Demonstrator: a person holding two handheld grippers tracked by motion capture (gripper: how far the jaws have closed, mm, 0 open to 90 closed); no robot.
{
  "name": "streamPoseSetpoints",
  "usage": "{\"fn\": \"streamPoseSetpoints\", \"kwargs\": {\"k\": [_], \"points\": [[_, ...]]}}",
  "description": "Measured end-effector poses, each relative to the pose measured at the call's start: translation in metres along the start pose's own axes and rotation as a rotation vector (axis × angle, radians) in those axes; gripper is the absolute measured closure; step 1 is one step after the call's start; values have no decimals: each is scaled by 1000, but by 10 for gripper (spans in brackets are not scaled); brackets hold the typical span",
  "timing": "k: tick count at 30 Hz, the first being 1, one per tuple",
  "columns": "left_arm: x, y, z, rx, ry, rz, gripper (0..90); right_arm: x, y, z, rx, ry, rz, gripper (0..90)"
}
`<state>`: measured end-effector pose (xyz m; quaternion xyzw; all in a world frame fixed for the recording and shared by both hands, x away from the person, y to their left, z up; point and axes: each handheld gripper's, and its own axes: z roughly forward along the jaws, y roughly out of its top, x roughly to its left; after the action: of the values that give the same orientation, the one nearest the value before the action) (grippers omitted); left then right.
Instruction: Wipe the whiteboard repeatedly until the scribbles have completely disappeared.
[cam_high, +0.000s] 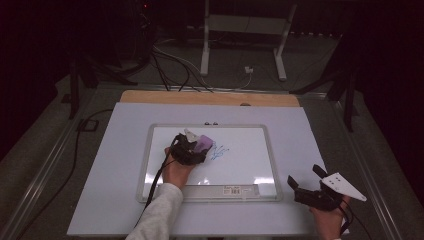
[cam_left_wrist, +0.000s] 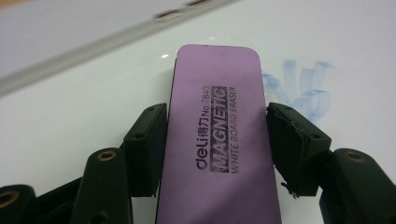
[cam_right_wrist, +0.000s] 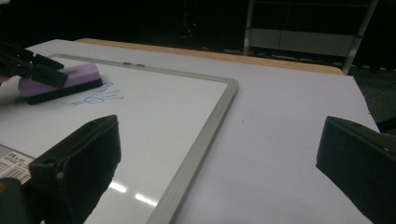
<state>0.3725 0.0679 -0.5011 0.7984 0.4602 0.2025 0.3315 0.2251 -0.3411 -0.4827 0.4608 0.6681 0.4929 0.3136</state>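
Observation:
A framed whiteboard (cam_high: 272, 165) lies in the middle of the table. My left gripper (cam_high: 196, 146) is shut on a purple magnetic whiteboard eraser (cam_left_wrist: 217, 140) (cam_high: 204, 143), which rests flat on the board. Blue marker scribbles (cam_high: 218, 152) (cam_left_wrist: 303, 91) lie just right of the eraser; in the right gripper view the blue scribbles (cam_right_wrist: 98, 97) sit beside the eraser (cam_right_wrist: 60, 81). My right gripper (cam_high: 305, 176) is open and holds nothing, off the board near the table's front right corner.
The whiteboard lies on a white sheet (cam_high: 125, 150) covering a wooden table (cam_high: 210, 97). A label strip (cam_high: 232, 190) runs along the board's near edge. Beyond the table stand a white frame (cam_high: 240, 35) and cables (cam_high: 170, 65) on the floor.

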Motion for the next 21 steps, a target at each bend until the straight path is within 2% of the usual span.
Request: {"fn": "streamPoseSetpoints", "kwargs": {"k": [2, 4, 6, 8, 17, 21], "points": [[8, 0, 0, 4, 20, -27, 420, 0, 0, 0, 0, -1, 0, 2], [14, 0, 1, 8, 3, -65, 420, 0, 0, 0, 0, 0, 0, 2], [12, 0, 0, 12, 12, -52, 420, 0, 0, 0, 0, 1, -2, 2], [8, 0, 0, 15, -14, -49, 420, 0, 0, 1, 0, 2, -4, 2], [-33, -5, -6, 12, -119, 22, 420, 2, 0, 1, 4, 3, -5, 2], [-48, -5, -8, 21, -148, 54, 420, 2, 0, 2, 5, 5, -7, 2]]}}
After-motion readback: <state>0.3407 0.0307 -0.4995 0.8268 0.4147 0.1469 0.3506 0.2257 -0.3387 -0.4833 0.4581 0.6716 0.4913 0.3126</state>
